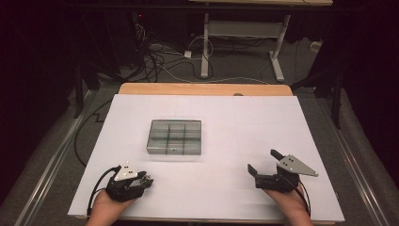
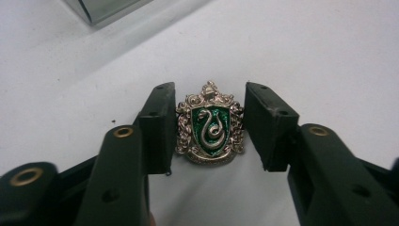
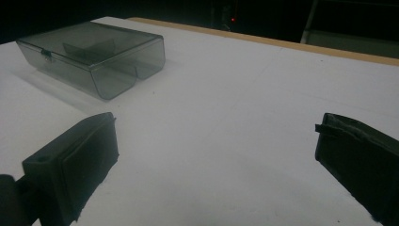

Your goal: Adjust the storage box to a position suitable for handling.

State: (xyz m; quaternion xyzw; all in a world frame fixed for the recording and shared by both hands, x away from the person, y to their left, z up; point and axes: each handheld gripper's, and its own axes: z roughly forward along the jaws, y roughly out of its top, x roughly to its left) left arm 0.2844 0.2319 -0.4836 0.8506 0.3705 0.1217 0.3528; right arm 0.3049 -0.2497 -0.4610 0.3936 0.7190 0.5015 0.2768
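A silver crest badge [image 2: 210,125] with a green shield and a snake sits between the jaws of my left gripper [image 2: 210,127]. Both pads lie against its sides, and white table shows behind it. In the high view my left gripper [image 1: 143,181] is low over the table's near left, held by a hand. My right gripper [image 1: 264,162] is at the near right, open wide with nothing between its fingers [image 3: 80,160]. A smoky clear compartment box [image 1: 175,136] with its lid down stands mid-table, also seen as the box [image 3: 94,54] at the upper left of the right gripper view.
A white sheet [image 1: 244,122] covers the wooden table [image 1: 202,88]. Beyond the far edge, cables [image 1: 160,59] lie on the floor by a desk frame [image 1: 244,42]. The table's front edge is just under both hands.
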